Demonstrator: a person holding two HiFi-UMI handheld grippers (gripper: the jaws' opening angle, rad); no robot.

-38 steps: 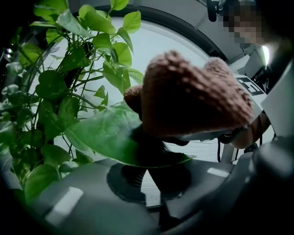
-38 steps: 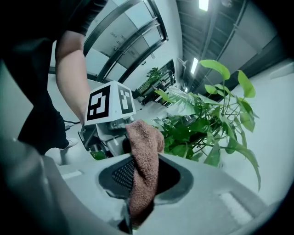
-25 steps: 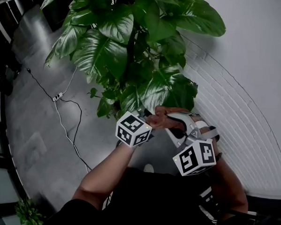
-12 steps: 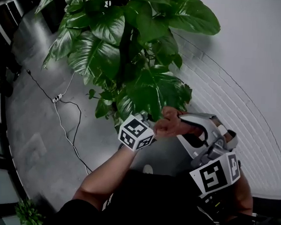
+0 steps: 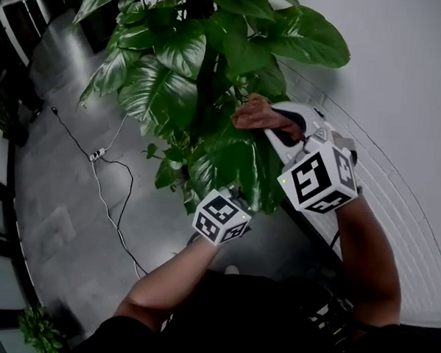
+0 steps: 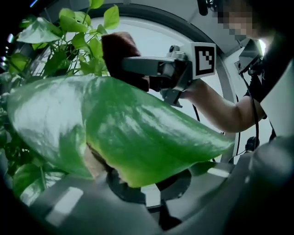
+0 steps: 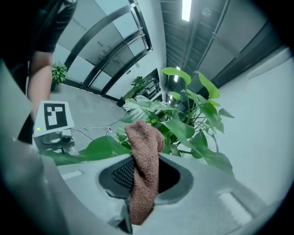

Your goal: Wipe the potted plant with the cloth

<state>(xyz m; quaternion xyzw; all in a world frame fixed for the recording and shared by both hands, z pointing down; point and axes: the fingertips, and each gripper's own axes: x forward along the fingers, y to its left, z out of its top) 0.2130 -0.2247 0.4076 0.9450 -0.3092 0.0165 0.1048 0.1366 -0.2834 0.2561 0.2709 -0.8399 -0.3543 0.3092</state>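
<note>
The potted plant (image 5: 204, 68) fills the top of the head view with broad glossy leaves. My left gripper (image 6: 142, 186) is shut on the edge of one big low leaf (image 6: 128, 133); in the head view only its marker cube (image 5: 220, 218) shows under that leaf (image 5: 236, 162). My right gripper (image 7: 142, 179) is shut on a brown terry cloth (image 7: 143, 160) that sticks up out of the jaws. In the head view the cloth (image 5: 255, 113) is up against the foliage, above the held leaf. The left gripper view shows the cloth (image 6: 117, 50) just above the leaf's top side.
A white brick wall (image 5: 397, 181) curves close behind the plant on the right. A power strip with a black cable (image 5: 96, 154) lies on the grey floor at left. A small plant (image 5: 39, 328) stands at the lower left, by glass partitions.
My right gripper has risen with the cloth from beside the left gripper up to the leaves above it. The left gripper has kept its hold on the leaf, barely shifting.
</note>
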